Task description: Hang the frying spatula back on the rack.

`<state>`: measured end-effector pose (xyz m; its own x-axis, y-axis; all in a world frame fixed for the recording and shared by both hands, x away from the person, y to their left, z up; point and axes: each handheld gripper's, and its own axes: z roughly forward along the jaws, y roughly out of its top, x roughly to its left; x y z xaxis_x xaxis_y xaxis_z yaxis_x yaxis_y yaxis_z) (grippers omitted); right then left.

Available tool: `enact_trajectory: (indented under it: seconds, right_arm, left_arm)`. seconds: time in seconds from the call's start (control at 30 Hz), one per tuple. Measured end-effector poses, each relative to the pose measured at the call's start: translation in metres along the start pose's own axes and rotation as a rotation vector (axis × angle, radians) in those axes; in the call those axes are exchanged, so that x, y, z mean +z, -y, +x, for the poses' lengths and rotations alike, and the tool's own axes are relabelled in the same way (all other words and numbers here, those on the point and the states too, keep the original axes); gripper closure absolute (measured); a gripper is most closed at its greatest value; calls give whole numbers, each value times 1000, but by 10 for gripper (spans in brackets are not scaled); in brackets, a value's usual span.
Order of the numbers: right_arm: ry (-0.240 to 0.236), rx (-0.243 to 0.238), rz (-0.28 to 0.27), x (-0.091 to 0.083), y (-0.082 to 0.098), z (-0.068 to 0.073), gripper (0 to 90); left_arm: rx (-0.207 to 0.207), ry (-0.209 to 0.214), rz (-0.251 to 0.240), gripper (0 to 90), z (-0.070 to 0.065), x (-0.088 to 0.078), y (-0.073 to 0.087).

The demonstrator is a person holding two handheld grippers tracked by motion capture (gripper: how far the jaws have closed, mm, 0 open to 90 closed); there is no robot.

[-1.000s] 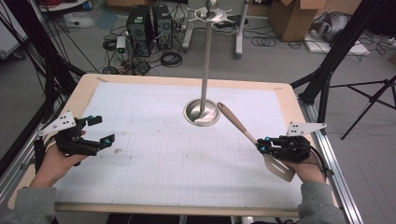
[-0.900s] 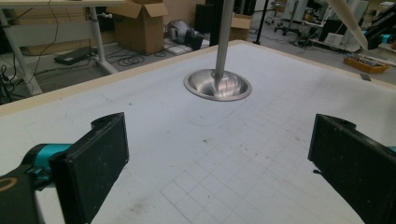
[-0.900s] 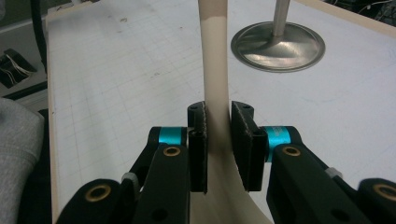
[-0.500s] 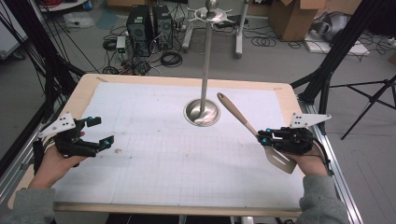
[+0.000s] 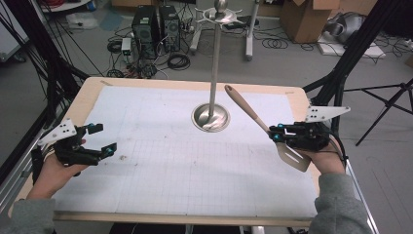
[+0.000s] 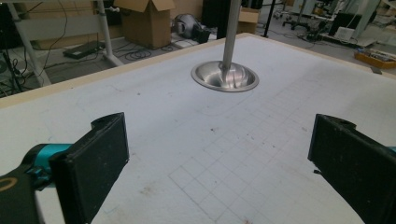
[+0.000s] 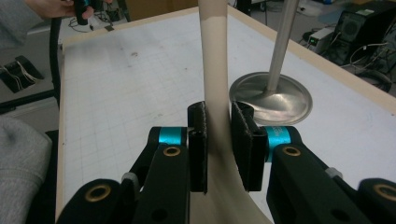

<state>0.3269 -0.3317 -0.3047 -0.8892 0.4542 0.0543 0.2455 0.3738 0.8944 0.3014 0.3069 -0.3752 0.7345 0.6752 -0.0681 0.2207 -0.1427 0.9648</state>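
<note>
A beige slotted spatula (image 5: 253, 118) is held off the table at the right, handle pointing up and toward the steel stand. My right gripper (image 5: 275, 133) is shut on its neck, and the right gripper view shows the handle (image 7: 215, 60) rising between the two pads (image 7: 198, 135). The steel stand (image 5: 210, 117) has a round base mid-table and a tall pole topped with hooks (image 5: 220, 13). My left gripper (image 5: 102, 139) rests at the table's left edge, open with nothing between its jaws. Its camera looks across the mat to the stand's base (image 6: 225, 76).
A white gridded mat (image 5: 170, 156) covers the wooden table (image 5: 87, 95). Beyond the far edge lie computer towers (image 5: 153, 22), cables and cardboard boxes (image 5: 302, 17). Black tripod legs (image 5: 350, 53) stand close to the table's right corner.
My right gripper has lifted and tilted the spatula, swinging its handle up and closer to the stand's pole. The left gripper has stayed put.
</note>
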Motion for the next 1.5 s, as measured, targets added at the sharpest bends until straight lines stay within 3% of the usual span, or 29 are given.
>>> enact_trajectory:
  seconds: [0.67,0.8,1.0,1.3,1.5]
  right_arm:
    - [-3,17,-46,-8,-26,-12,774]
    - [-5,5,-66,-9,-30,-14,775]
    - [-5,4,-83,-11,-35,-19,774]
    - [3,27,-95,-11,-33,-33,774]
    - [3,10,-89,-12,-37,-39,774]
  left_arm:
    - [-15,-28,-7,56,0,-17,5]
    - [-34,-9,-43,56,-1,-19,3]
    - [-27,-5,-36,56,-4,-19,3]
    - [-32,-36,-41,56,-2,-32,5]
    - [-36,-57,-37,56,-2,-39,9]
